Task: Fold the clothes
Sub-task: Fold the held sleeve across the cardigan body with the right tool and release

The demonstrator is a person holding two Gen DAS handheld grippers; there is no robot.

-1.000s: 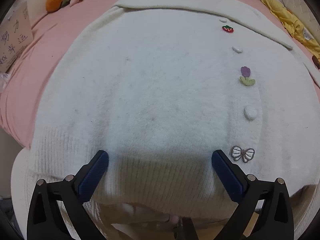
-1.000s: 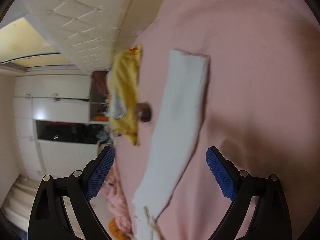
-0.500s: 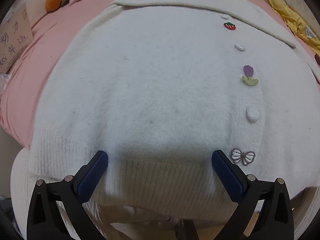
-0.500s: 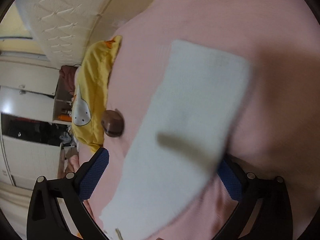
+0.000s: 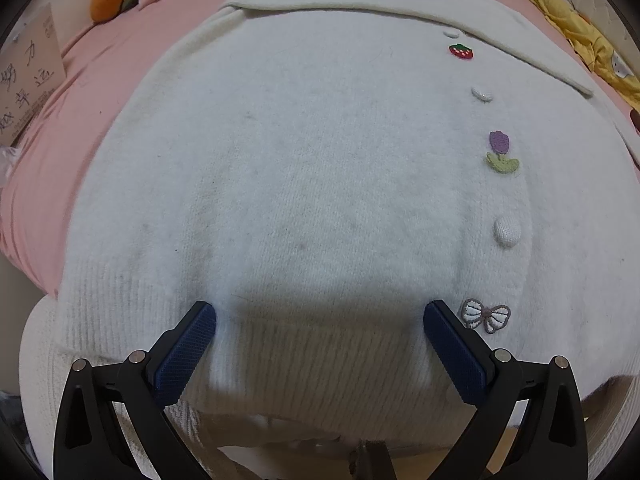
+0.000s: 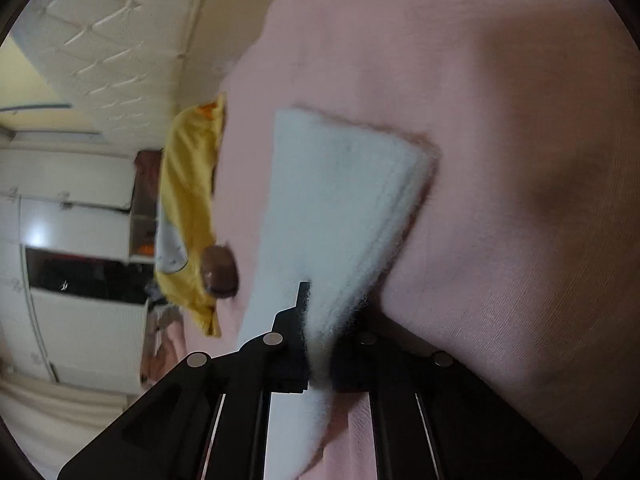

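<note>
The white cardigan [image 5: 320,184] under my left gripper [image 5: 320,344] is fuzzy knit, ribbed at the hem, with embroidered patches and 3 smooth, faintly shiny buttons. My finger pads [image 5: 188,356] are blue, finely ridged plastic on matt black plastic arms with dull metal pins. My right gripper [image 6: 320,332] pinches the fluffy white sleeve [image 6: 340,208]. The pink sheet [image 6: 500,100] is smooth, matt woven cloth. The headboard [image 6: 120,28] looks quilted.

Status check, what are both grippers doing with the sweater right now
Left gripper open, over white cardigan hem. Right gripper shut on sleeve. Cardigan flat on pink bed. Nothing blocking.
</note>
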